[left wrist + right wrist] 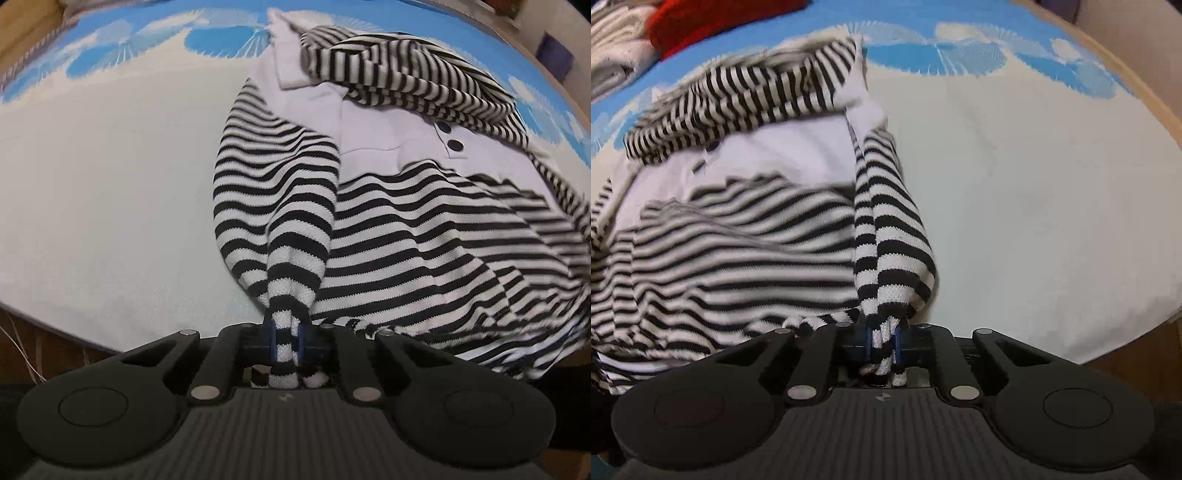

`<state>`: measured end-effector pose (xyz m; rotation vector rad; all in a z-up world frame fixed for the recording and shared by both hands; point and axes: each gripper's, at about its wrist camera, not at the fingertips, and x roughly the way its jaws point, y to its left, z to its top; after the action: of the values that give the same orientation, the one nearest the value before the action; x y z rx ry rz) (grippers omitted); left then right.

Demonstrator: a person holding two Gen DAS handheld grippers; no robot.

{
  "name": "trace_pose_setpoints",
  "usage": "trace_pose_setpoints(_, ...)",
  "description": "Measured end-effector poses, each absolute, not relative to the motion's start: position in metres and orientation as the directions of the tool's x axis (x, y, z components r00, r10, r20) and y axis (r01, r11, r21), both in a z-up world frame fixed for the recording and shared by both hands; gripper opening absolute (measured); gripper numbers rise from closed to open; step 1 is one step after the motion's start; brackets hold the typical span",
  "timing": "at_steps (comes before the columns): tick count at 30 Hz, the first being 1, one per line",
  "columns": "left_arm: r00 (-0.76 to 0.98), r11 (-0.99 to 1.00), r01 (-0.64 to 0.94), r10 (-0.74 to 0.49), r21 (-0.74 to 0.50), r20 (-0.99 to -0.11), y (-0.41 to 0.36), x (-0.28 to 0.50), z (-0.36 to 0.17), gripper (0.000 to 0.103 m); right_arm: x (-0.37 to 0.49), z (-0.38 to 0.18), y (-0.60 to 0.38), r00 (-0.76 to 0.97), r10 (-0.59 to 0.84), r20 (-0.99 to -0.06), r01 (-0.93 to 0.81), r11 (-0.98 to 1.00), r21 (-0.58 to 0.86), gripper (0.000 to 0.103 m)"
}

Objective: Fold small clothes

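the left gripper [286, 341] is clamping a bunched corner of the striped shirt [424, 236], its blue pads pinching a rope of black-and-white knit at the near hem. the right gripper [882, 341] is doing the same at the opposite near corner, fabric gathered tight between its pads. from both grips the cloth is fanning outward onto the pale, blue-patterned cloth [110, 177] covering the bench, where most of the shirt is lying.

risk, as i am judging it: each pinch is holding a narrow twisted wad rather than a flat edge, so the knit could be slipping out if the hem gets pulled taut, or the fold could be landing crooked. one sleeve is already lying crumpled across the collar end, and it could be getting trapped inside the fold as a lump.

the shirt's long axis is running away from the grippers, hem near, white chest panel and two dark buttons [448, 136] farther off, collar pointing to the far edge. a red garment [713, 20] is sitting beyond it, on the left of the right wrist view.
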<state>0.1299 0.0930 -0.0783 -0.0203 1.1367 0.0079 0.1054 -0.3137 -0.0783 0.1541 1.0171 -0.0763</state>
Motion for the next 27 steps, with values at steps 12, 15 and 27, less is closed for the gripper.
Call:
trace_pose_setpoints(12, 0.634, 0.994, 0.111, -0.082, -0.014, -0.769, 0.098, 0.105, 0.052, 0.009, 0.080, 0.046, -0.332, 0.734, 0.141, -0.664, 0.007, 0.977, 0.215, 0.009)
trace_pose_setpoints(15, 0.648, 0.986, 0.159, -0.143, -0.051, -0.748, 0.113, 0.076, 0.076, 0.009, 0.051, 0.075, -0.340, 0.755, 0.189, -0.628, -0.045, 0.970, 0.238, 0.008)
trace_pose_setpoints(27, 0.528, 0.956, 0.231, -0.278, -0.180, -0.803, 0.142, 0.082, 0.062, 0.009, 0.036, 0.074, -0.359, 0.633, 0.248, -0.733, -0.006, 0.949, 0.316, 0.008)
